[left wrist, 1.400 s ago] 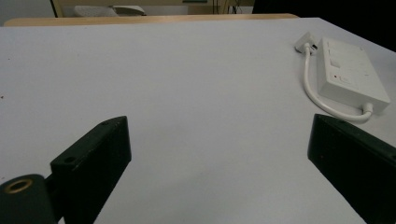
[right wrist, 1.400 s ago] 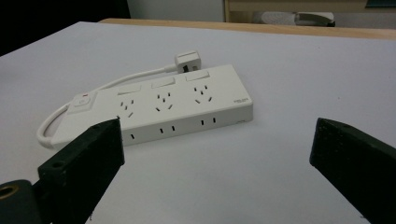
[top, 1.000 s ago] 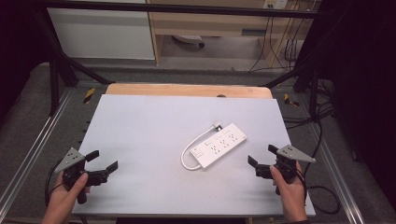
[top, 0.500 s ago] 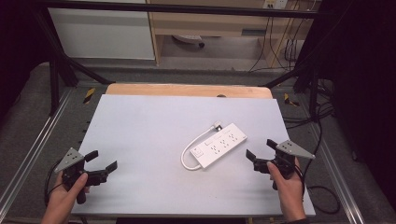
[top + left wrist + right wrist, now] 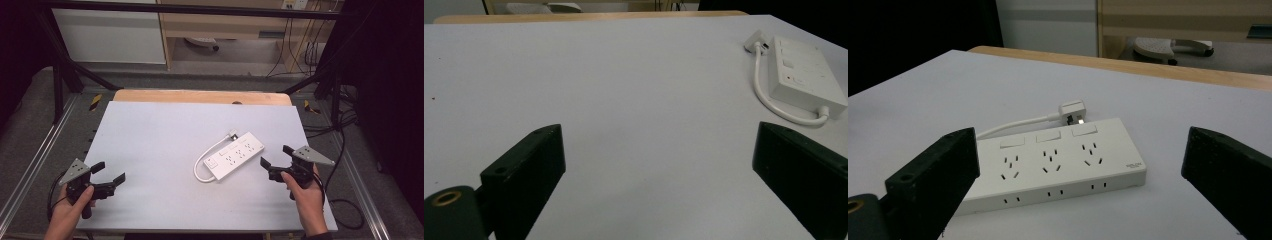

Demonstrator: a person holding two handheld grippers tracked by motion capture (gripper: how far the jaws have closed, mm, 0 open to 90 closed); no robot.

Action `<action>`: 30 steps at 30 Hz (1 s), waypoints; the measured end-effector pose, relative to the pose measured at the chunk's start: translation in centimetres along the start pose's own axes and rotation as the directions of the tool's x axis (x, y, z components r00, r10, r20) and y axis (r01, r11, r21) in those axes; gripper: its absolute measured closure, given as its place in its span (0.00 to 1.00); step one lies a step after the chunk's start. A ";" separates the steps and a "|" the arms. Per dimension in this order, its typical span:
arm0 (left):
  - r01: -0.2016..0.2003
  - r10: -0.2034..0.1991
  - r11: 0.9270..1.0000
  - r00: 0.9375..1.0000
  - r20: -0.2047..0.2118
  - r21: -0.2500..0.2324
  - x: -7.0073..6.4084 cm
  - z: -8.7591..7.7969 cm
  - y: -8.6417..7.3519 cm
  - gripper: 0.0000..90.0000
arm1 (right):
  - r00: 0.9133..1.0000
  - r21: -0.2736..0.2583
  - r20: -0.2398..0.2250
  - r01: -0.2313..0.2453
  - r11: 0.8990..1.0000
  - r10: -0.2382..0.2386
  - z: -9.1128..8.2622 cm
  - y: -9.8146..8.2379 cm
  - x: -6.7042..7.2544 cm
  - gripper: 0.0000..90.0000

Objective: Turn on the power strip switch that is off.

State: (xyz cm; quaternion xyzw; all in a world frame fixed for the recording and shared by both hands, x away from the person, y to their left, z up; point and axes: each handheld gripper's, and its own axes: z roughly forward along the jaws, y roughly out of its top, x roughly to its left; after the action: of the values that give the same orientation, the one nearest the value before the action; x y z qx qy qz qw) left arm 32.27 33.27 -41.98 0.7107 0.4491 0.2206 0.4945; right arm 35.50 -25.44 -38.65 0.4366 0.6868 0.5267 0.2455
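The right gripper (image 5: 273, 161) sat near the table's right edge, held in the person's right hand (image 5: 303, 194), its jaws spread wide and gripping nothing. In the right gripper view the gripper (image 5: 1083, 165) showed both black jaws far apart with the power strip (image 5: 1058, 162) lying just beyond them, not touching either.

The left gripper (image 5: 109, 176) rested at the near-left part of the table, held in the left hand (image 5: 70, 212), jaws likewise wide apart and empty. In the left gripper view the gripper (image 5: 659, 160) framed bare tabletop, with the power strip (image 5: 804, 72) well off to the upper right.

One white power strip (image 5: 234, 156) lay right of the table's centre, close to the right gripper. Its long axis ran diagonally, from the near-left end toward the far-right end. Three sockets sat in a row on top, each with a switch beside it. One short white cord (image 5: 207, 157) left the near-left end, looped round and ran along the strip's far side to a single plug (image 5: 233, 134) resting beside the far-right end.

The table (image 5: 150, 130) was pale grey, with a wooden strip (image 5: 200, 96) along its far edge.
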 end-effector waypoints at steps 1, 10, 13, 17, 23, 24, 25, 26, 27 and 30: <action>0.000 0.000 1.000 1.000 0.000 -0.001 0.0 0.0 0.0 0.08 | 1.000 0.000 0.000 0.000 1.000 0.000 0.0 0.0 0.0 0.03; 0.000 0.000 1.000 1.000 0.001 0.003 0.0 0.1 0.0 0.08 | 1.000 -0.011 -0.018 0.012 1.000 -0.012 0.2 0.5 0.7 0.03; 0.001 -0.001 1.000 1.000 0.004 0.003 -0.1 0.1 0.0 0.08 | 0.999 -0.016 -0.024 0.020 1.000 -0.021 0.4 0.8 0.9 0.03; 0.000 0.000 1.000 1.000 0.003 0.005 -0.1 0.1 -0.1 0.08 | 0.999 -0.016 -0.031 0.022 1.000 -0.023 0.8 1.2 1.2 0.03; -0.002 0.002 1.000 1.000 0.004 0.005 0.0 0.1 -0.1 0.08 | 0.999 -0.015 -0.036 0.039 0.999 -0.040 1.5 1.8 1.5 0.03; -0.003 0.003 1.000 1.000 0.004 0.005 0.0 0.1 -0.1 0.08 | 0.998 -0.015 -0.038 0.043 0.999 -0.043 1.7 1.9 1.6 0.03; -0.004 0.004 1.000 1.000 0.003 0.005 0.0 0.1 -0.1 0.08 | 0.998 -0.013 -0.040 0.043 0.999 -0.044 1.8 2.0 1.6 0.03; -0.004 0.004 1.000 1.000 0.003 0.005 0.0 0.0 -0.1 0.08 | 0.998 -0.014 -0.043 0.048 0.999 -0.049 2.0 2.3 1.8 0.03; -0.003 0.003 1.000 1.000 0.003 0.005 0.0 0.1 -0.1 0.08 | 0.998 -0.015 -0.045 0.049 0.999 -0.050 2.2 2.4 1.8 0.03; -0.002 0.002 1.000 1.000 0.002 0.004 0.0 0.0 -0.1 0.08 | 0.997 -0.015 -0.050 0.051 0.999 -0.052 2.5 2.6 2.0 0.04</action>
State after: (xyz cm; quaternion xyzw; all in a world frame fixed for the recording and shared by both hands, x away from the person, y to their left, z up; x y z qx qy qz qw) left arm 32.25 33.23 -42.06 0.7125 0.4484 0.2196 0.4930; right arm 37.39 -22.31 -36.80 0.4037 0.7002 0.5357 0.2445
